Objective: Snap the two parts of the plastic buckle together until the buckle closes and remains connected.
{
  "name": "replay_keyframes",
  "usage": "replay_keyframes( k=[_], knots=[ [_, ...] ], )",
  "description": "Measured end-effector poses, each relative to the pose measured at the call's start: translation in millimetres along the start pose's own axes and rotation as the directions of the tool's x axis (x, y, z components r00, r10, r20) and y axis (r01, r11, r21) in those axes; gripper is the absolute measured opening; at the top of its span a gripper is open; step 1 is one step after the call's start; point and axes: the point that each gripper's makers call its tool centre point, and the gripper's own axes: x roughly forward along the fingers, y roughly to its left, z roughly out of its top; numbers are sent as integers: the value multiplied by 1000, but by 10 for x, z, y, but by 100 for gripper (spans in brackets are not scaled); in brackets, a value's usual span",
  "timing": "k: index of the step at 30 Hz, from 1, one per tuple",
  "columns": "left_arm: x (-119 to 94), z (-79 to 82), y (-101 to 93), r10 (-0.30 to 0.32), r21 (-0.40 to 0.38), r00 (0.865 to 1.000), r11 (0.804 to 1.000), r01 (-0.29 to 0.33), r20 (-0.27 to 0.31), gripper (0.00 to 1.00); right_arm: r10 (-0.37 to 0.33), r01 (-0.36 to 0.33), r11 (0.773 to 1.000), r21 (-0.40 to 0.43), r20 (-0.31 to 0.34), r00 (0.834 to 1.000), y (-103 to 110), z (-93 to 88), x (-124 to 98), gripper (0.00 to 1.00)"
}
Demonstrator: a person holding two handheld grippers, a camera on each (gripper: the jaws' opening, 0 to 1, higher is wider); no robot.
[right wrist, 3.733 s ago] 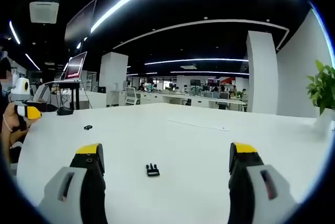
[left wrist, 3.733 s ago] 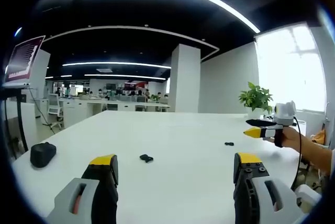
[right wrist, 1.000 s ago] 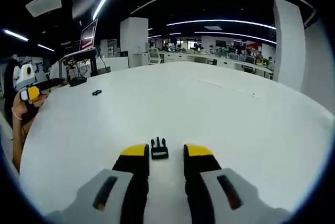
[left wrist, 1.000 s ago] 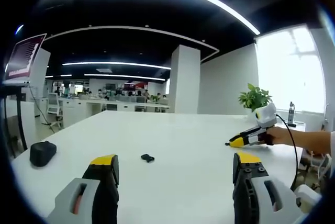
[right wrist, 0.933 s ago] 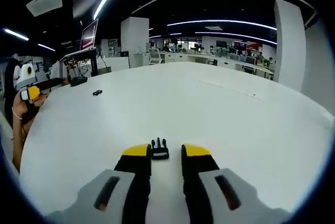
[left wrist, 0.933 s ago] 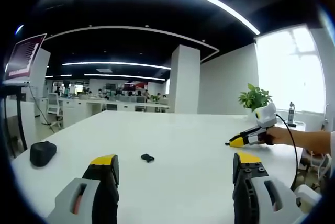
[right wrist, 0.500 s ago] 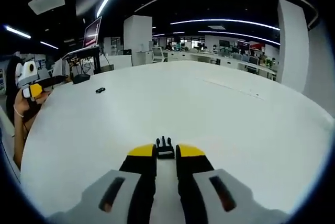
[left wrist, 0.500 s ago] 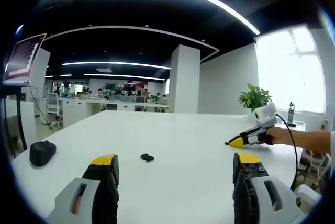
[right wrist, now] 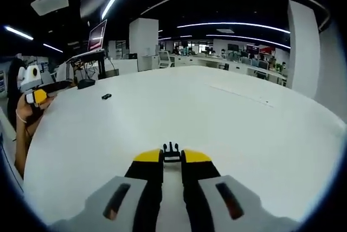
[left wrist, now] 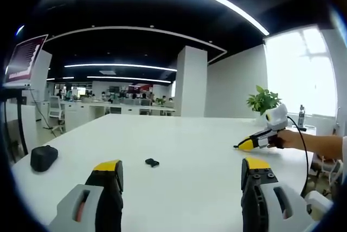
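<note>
Right gripper (right wrist: 172,156) pinching the pronged buckle half (right wrist: 172,151) between nearly closed jaws, left gripper (left wrist: 181,169) hovering wide open, socket half (left wrist: 152,162) lying apart on white table (left wrist: 206,145)

Right claw (right wrist: 172,157) clamps pronged buckle part (right wrist: 172,151).

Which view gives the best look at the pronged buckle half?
The right gripper view: the pronged buckle half sits close, pinched between the right hand-held gripper tips. In the left gripper view that gripper is far off, and the piece is too small to make out.
</note>
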Motion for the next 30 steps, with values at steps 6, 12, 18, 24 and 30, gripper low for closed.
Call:
replay_keyframes(
  k=[6, 12, 18, 24, 30],
  knots=[
    [3, -13, -10, -3, 1, 1000, 1000, 3, -1, 91, 38, -38, 999, -25, 14, 999, 78, 9, -15, 12],
    [12, -31, -10, -4, -2, 1000, 1000, 4, -4, 91, 73, -72, 997, -25, 32, 997, 115, -6, -6, 12],
    [24, -19, 20, 20, 0, 1000, 1000, -20, 3, 90, 82, -82, 997, -13, 42, 996, 110, -16, -5, 12],
    [104, -94, 81, 52, 18, 998, 998, -52, -34, 90, 65, -65, 998, -2, 45, 997, 88, -42, -7, 12],
    [202, -68, 113, 73, -16, 997, 997, -73, -21, 84, 71, -68, 996, -62, 45, 996, 212, 3, -57, 12]
  ],
)
